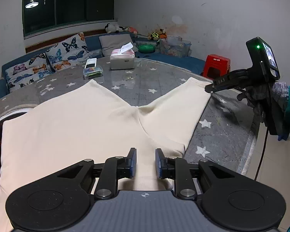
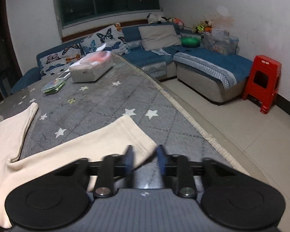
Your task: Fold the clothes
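Trousers (image 1: pixel 83 123) are spread flat on the star-patterned table (image 1: pixel 218 135), legs pointing away towards the tissue box (image 1: pixel 122 60); the left gripper (image 1: pixel 145 161) is held apart over the waistband; the right gripper (image 2: pixel 145 159), also apart, is poised at the nearer right cuff.

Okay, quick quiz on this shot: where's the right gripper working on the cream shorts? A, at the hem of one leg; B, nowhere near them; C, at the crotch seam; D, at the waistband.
A: the right gripper, jaws open, sits at the hem corner of one leg of the cream shorts.
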A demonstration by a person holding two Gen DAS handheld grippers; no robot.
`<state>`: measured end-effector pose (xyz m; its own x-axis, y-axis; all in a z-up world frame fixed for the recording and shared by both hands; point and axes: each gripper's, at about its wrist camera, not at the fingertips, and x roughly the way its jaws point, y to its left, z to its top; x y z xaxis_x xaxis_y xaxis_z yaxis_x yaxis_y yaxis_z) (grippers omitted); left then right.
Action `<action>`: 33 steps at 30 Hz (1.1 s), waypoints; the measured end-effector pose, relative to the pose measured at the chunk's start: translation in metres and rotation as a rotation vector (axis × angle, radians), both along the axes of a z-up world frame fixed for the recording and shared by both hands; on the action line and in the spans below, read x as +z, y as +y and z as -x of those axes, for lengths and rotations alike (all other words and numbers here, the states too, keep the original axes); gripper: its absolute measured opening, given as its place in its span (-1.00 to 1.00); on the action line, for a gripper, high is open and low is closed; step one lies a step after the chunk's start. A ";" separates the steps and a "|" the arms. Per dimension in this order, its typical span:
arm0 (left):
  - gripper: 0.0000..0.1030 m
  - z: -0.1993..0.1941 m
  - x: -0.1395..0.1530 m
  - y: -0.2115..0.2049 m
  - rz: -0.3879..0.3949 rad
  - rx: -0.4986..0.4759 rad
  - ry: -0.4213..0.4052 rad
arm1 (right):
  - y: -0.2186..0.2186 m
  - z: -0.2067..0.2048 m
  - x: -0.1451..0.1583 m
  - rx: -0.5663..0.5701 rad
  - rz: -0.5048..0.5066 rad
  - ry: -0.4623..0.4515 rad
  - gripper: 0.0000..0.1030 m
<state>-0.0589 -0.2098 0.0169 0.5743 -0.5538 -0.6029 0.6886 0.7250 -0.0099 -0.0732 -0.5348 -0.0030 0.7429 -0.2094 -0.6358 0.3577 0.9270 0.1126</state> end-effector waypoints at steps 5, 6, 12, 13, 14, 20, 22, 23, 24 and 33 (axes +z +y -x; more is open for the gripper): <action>-0.54 -0.001 0.001 -0.006 0.000 -0.008 -0.006 | 0.003 0.007 0.015 0.013 0.012 -0.054 -0.88; -0.54 -0.001 0.000 -0.008 0.001 -0.014 -0.008 | 0.003 0.009 0.020 0.015 0.016 -0.068 -0.88; -0.54 -0.002 -0.009 -0.021 -0.013 -0.040 -0.009 | 0.006 0.010 0.038 0.039 0.052 -0.098 -0.88; -0.54 -0.001 -0.010 -0.023 -0.016 -0.043 -0.013 | 0.008 0.010 0.040 0.042 0.054 -0.101 -0.88; -0.54 -0.001 -0.010 -0.024 -0.016 -0.043 -0.015 | 0.010 0.011 0.043 0.048 0.056 -0.108 -0.88; -0.45 -0.002 0.000 -0.013 0.023 -0.014 -0.015 | 0.031 0.014 0.082 0.132 0.086 -0.176 -0.88; -0.40 -0.002 0.005 -0.004 0.038 0.008 -0.021 | 0.042 0.013 0.097 0.176 0.094 -0.197 -0.88; -0.40 -0.002 0.008 0.000 0.046 0.020 -0.023 | 0.050 0.012 0.106 0.207 0.100 -0.208 -0.88; -0.40 -0.002 0.010 0.007 0.058 0.036 -0.026 | 0.058 0.010 0.114 0.239 0.104 -0.219 -0.88; -0.38 0.001 0.018 0.078 0.107 0.222 -0.023 | 0.151 -0.003 0.151 0.547 0.110 -0.255 -0.88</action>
<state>-0.0597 -0.1318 0.0351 0.7018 -0.4725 -0.5332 0.5135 0.8543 -0.0811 -0.0703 -0.3835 0.1477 0.8870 0.1910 -0.4204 -0.1992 0.9796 0.0247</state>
